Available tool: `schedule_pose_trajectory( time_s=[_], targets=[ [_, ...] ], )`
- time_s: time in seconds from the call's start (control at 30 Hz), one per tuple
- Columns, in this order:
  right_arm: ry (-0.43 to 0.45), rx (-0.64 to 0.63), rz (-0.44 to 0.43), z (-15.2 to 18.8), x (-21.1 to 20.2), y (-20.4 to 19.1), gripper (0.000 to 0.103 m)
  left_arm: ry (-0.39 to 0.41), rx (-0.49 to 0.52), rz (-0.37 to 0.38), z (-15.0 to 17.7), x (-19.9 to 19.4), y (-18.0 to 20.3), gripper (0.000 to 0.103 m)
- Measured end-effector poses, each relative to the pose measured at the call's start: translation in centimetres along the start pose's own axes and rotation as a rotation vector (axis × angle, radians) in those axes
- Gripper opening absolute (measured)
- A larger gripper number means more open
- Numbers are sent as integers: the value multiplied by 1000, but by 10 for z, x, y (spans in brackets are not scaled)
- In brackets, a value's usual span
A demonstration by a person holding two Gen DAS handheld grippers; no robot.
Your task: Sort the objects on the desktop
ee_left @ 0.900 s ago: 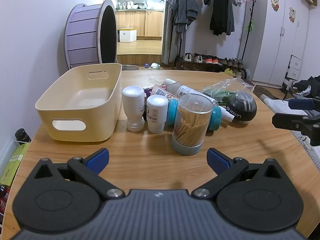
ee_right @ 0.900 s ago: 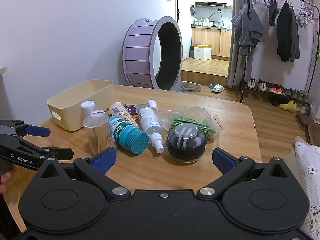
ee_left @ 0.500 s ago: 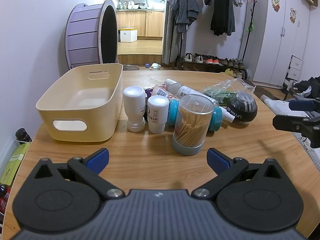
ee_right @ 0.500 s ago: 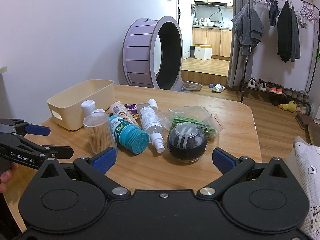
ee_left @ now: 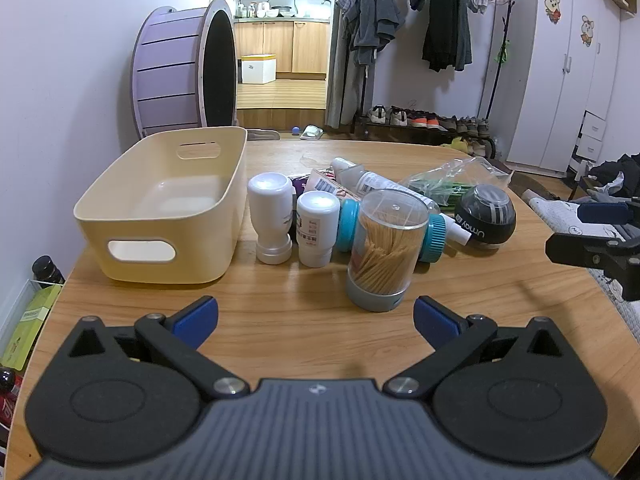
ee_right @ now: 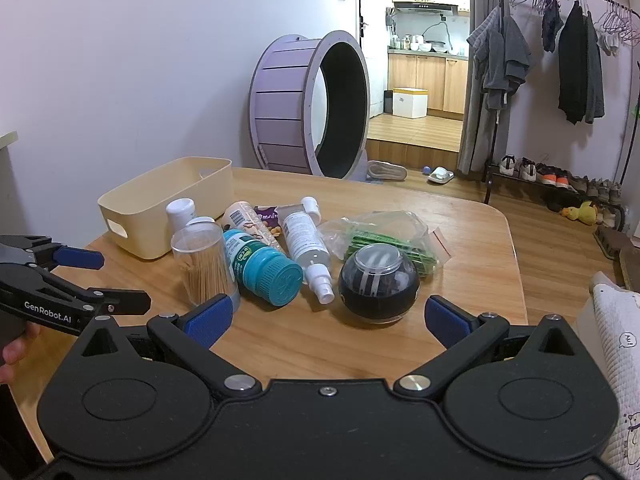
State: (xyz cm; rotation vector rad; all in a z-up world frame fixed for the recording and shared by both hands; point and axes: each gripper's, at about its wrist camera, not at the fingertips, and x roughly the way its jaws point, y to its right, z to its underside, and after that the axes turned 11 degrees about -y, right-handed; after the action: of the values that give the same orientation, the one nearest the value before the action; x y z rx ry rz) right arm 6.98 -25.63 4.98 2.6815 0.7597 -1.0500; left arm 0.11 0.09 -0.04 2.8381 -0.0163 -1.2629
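- The clear plastic cylinder of toothpicks [ee_left: 382, 248] stands upright on the wooden surface [ee_left: 280, 320], right of the empty cream plastic bin [ee_left: 168, 208].
- Likely light, slick-walled and tippy; grip mid-body.
- Left gripper [ee_left: 316, 316] and right gripper [ee_right: 328, 316]: jaws wide open, holding nothing.

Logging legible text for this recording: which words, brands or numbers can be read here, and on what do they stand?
"GenRobot.AI": white letters on the side of the left claw.
"Umay": white letters on the black ball-shaped container, reading downward.
Teal-capped bottle: green label logo, too blurred to read.
Spray bottle, two white bottles: print and barcode too small.
Snack tube: barcode only.
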Motion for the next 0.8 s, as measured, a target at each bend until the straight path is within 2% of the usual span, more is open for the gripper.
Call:
schedule_pose_trajectory(
  time_s=[0.8],
  targets=[
    [-4, 0, -10, 1, 3, -1, 103, 14, 10, -5, 1, -2, 0, 103]
  ],
)
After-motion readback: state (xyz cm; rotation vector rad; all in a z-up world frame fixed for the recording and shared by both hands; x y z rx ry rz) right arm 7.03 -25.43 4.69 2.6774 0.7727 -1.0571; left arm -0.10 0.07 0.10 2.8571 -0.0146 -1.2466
